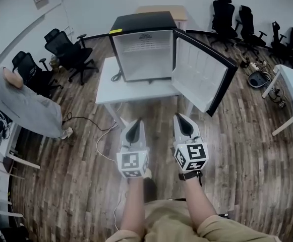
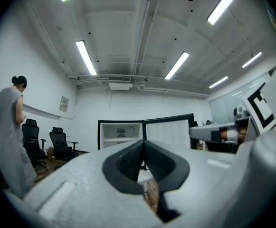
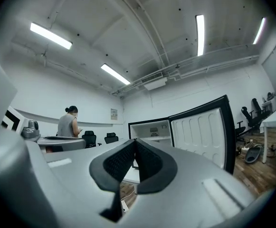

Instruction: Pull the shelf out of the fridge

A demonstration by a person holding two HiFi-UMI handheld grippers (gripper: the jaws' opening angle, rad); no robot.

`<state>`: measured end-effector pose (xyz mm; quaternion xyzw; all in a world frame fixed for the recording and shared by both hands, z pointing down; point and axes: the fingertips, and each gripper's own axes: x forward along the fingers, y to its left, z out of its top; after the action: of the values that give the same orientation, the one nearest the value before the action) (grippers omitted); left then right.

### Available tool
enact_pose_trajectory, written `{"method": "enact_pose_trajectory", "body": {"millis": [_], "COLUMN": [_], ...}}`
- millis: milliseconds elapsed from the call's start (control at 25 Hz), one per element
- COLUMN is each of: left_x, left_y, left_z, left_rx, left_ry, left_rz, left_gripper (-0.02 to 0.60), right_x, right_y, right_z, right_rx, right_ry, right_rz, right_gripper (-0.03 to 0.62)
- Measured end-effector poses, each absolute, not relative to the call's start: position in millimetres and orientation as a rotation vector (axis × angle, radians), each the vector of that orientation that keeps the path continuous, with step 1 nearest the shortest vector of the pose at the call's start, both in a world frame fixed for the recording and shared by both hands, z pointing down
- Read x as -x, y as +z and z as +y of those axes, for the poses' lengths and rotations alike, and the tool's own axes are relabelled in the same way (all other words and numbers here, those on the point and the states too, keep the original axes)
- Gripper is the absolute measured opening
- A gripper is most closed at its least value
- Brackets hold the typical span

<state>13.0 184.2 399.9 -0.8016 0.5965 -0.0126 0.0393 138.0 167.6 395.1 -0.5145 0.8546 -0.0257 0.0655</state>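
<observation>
Fridge (image 1: 145,49) stands on a white desk (image 1: 136,91) at 12 o'clock from the two grippers, its door (image 1: 202,75) swung wide toward 2 o'clock. The shelf (image 2: 118,139) sits inside the white cabinet, running across it from wall to wall, well apart from either gripper.

The left gripper (image 1: 135,121) and right gripper (image 1: 182,118) are held level, side by side over the wooden floor (image 1: 85,175). They are short of the desk and both aimed at the open fridge. The left gripper's jaws are pressed together with nothing between them, and the right gripper's are likewise together and empty.

A person in grey (image 1: 20,102) stands at 9 o'clock. Black chairs (image 1: 68,49) cluster at 10 o'clock, and more line the wall at 1 o'clock.
</observation>
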Motion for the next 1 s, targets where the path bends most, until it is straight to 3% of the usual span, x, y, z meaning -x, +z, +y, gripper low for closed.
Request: {"method": "enact_pose_trajectory", "body": {"millis": [600, 1000], "left_x": [40, 99], "left_y": [372, 398], "left_z": [-21, -116], "left_rx": [2.546, 2.638], "left_ry": [0.039, 0.045], "left_rz": [1.638, 1.625], "left_gripper": [0.0, 0.0], "right_x": [-70, -8], "right_y": [377, 398], "right_z": [-14, -108], "right_rx": [1.658, 1.708], "right_ry": [-0.062, -0.123], "right_rz": [2.546, 2.541], "right_gripper": [0.006, 0.006]}}
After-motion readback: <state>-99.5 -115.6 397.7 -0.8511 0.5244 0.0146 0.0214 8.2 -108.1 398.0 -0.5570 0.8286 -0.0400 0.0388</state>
